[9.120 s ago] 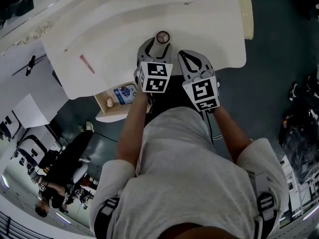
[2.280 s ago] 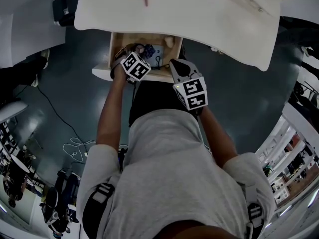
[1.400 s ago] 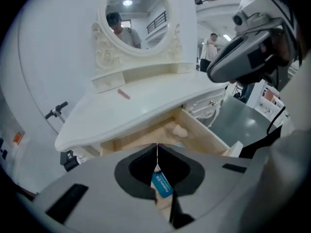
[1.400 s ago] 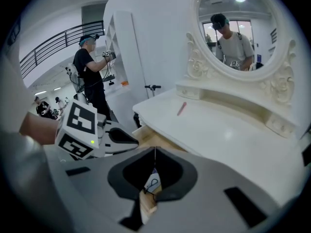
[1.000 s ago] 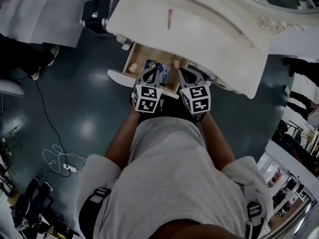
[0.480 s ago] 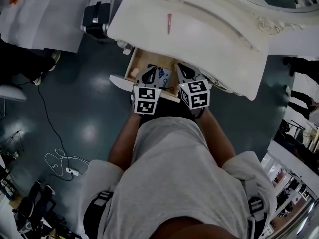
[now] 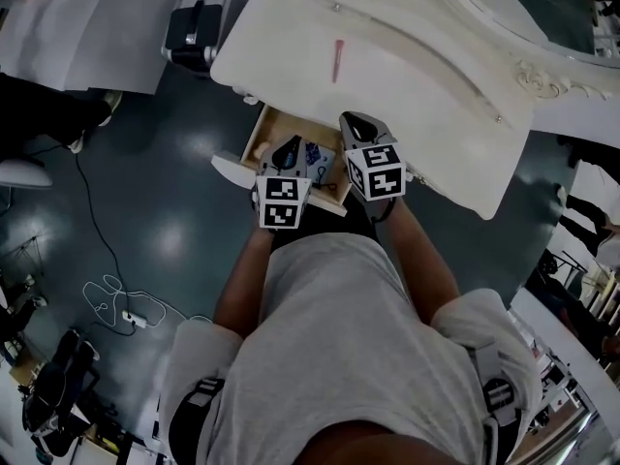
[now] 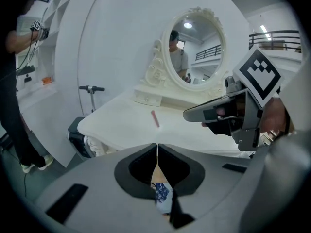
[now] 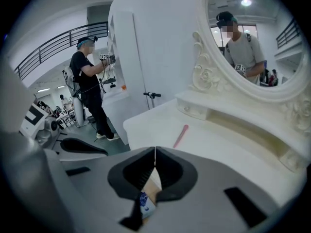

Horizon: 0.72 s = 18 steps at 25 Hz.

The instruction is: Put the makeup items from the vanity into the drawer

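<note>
Pink makeup stick (image 7: 338, 61) lay flat on white vanity counter (image 7: 426, 95), well apart from both grippers. Long axis ran from front edge toward oval mirror (image 8: 197, 47); cap end unclear. Open drawer (image 7: 262, 129) under counter front held blue-patterned item (image 7: 312, 153). Left gripper (image 7: 289, 146) over drawer, right gripper (image 7: 351, 119) at counter edge; fingers of both clenched, empty. Dark glossy floor (image 7: 145, 211), white walls.

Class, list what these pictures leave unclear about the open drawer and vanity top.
1. Contents of the wooden drawer: head view, left tongs and right tongs cover much.
2. Blue-patterned item inside: too small there; each gripper view shows only a sliver behind its own tongs.
3. Slim pink stick on the white vanity: too small everywhere to identify.
</note>
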Motion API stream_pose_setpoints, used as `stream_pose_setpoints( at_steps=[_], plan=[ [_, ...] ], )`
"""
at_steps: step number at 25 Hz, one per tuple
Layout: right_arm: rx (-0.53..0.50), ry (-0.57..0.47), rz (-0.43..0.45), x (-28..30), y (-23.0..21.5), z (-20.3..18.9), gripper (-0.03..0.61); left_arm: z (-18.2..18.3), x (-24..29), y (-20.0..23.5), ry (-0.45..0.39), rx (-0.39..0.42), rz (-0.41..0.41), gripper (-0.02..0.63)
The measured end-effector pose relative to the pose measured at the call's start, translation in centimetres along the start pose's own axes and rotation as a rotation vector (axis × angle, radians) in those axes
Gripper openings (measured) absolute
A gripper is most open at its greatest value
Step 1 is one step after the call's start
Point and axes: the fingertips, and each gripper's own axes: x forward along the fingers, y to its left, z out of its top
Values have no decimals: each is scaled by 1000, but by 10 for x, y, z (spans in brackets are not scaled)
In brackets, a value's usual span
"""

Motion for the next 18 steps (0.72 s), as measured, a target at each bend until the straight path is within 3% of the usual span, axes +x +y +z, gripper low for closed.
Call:
stream_pose_setpoints(
  at_steps=[12,18],
  plan=[
    [72,43,-8,62,-37,28,15,11,33,20,14,-61,49,12],
    [87,63,-37,90,-53,28,15,10,40,24,49,-47,53,12]
  ],
)
